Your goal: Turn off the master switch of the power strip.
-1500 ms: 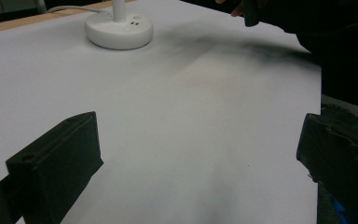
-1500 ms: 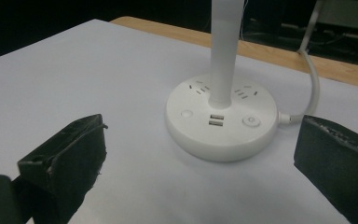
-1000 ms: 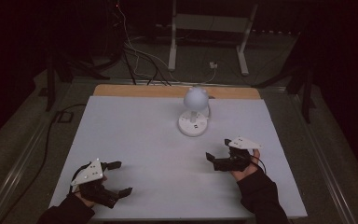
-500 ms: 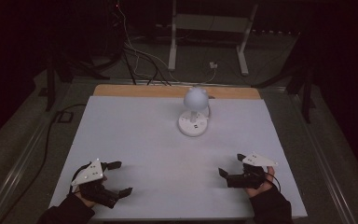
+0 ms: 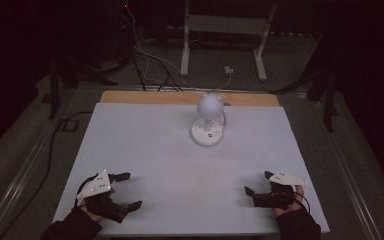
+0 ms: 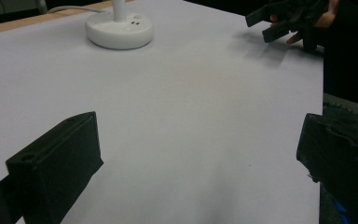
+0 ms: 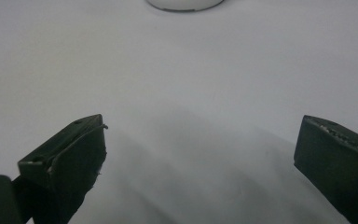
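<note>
A small white lamp with a round shade and a round base stands at the back middle of the white table; its base edge peeks in at the top of the right gripper view. My left gripper rests open near the front left corner, nothing between its jaws. My right gripper rests open near the front right corner, its jaws wide apart over bare table. In the left gripper view the right gripper appears far off at the top right.
A white cable runs from the lamp over the table's wooden back edge. Beyond the table are a metal stand, floor cables and dark surroundings. The table's front edge lies just under both hands.
My right gripper has drawn back from the table's middle right toward the front right corner, staying open. The left gripper and the lamp have not moved.
</note>
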A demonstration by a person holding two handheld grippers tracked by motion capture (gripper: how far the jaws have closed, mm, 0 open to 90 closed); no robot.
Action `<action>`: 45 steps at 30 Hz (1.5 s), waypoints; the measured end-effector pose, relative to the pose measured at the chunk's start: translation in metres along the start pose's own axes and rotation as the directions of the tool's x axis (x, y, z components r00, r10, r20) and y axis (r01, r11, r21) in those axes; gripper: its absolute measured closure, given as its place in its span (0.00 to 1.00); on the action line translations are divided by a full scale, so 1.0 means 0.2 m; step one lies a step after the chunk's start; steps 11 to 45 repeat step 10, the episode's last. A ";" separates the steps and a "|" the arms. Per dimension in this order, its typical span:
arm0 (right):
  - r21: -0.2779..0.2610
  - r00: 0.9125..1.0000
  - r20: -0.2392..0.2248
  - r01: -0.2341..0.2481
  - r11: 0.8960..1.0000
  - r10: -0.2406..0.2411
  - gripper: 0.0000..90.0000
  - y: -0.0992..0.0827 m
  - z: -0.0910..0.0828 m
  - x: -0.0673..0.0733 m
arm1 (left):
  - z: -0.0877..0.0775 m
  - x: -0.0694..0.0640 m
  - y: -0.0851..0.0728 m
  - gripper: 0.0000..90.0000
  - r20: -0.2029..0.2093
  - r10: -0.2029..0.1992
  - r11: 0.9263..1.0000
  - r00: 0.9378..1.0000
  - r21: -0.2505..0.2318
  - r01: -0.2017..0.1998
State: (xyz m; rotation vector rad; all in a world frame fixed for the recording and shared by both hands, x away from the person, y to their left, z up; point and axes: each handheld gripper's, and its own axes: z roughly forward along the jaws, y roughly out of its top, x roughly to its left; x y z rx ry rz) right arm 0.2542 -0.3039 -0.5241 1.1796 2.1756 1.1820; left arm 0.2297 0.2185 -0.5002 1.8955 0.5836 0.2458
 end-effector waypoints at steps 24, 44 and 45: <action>0.002 1.000 -0.001 0.015 1.000 -0.015 0.02 0.01 0.02 0.01 | 0.00 0.00 0.00 0.00 0.000 -0.003 1.000 1.000 0.004 0.003; 0.002 1.000 -0.001 0.015 1.000 -0.015 0.02 0.01 0.02 0.01 | 0.00 0.00 0.00 0.00 0.000 -0.003 1.000 1.000 0.004 0.003; 0.002 1.000 -0.001 0.015 1.000 -0.015 0.02 0.01 0.02 0.01 | 0.00 0.00 0.00 0.00 0.000 -0.003 1.000 1.000 0.004 0.003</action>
